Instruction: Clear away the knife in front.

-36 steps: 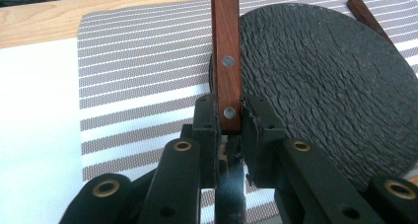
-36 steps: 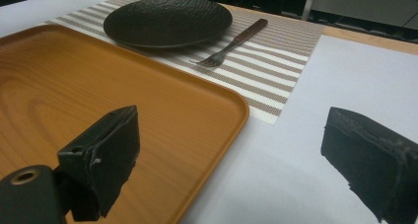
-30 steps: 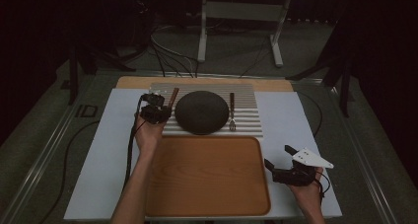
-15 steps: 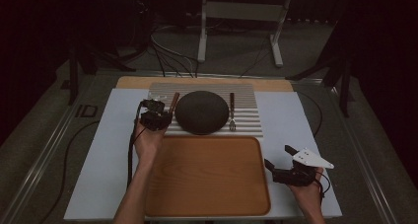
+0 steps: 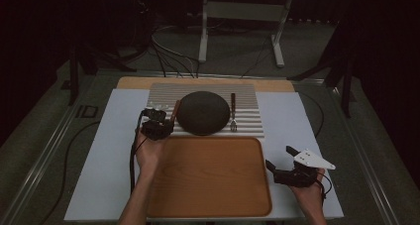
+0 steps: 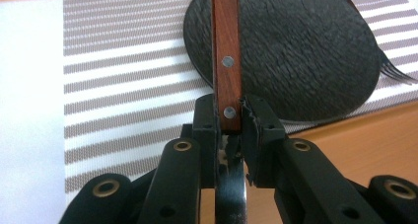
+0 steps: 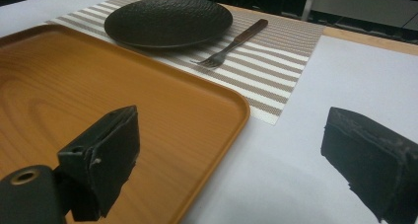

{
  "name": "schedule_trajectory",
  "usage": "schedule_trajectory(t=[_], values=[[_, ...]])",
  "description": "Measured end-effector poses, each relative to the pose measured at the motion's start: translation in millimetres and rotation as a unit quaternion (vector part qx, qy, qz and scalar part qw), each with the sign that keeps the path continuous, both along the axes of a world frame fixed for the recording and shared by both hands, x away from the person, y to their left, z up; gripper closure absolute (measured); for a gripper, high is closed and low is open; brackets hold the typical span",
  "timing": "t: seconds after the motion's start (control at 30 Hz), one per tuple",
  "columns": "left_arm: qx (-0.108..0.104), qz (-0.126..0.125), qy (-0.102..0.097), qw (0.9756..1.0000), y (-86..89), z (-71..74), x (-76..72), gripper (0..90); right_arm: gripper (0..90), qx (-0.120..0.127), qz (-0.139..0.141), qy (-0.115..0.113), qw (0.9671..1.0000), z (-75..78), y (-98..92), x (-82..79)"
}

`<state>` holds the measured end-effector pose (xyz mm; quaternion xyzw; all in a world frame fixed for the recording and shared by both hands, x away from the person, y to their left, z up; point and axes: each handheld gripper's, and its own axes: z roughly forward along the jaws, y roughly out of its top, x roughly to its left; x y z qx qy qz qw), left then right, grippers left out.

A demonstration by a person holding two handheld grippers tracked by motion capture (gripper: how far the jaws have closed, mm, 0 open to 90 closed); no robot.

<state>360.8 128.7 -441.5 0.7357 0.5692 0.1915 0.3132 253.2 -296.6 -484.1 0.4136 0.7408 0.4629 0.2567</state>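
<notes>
Table with sheet, mat and tray

A wooden table (image 5: 133, 82) carries a white sheet (image 5: 104, 155) that covers most of it, leaving a strip of wood bare at the far edge. On the sheet lie a striped mat (image 5: 247, 111) and, touching its near edge, an orange wooden tray (image 5: 208, 180). The mat lies beyond the left fingers (image 6: 256, 130), under the knife handle (image 6: 226, 51) they pinch; the tray's far corner lies just beside them. In the right gripper view, the tray's corner reaches between the right fingers (image 7: 106, 155), with bare sheet under the other finger and the mat farther ahead.
</notes>
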Motion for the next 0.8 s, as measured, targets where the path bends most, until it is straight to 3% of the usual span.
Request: schedule_trajectory(t=[0.13,0.6,0.8], values=[[-0.008,0.004,0.001,1.0,2.1,-4.3,-10.5,78.1,7.7,0.0,0.0,-0.001,1.0,-0.1,0.3,-0.1],[-0.007,0.011,0.005,0.9999,5.9,-15.6,-33.9,78.1,7.7,-0.001,0.0,-0.001,1.0,0.1,0.4,-1.0],[-0.015,0.021,0.014,0.9996,9.2,-28.5,-47.3,78.1,7.7,-0.001,-0.001,-0.001,1.0,0.2,0.7,-1.3]])
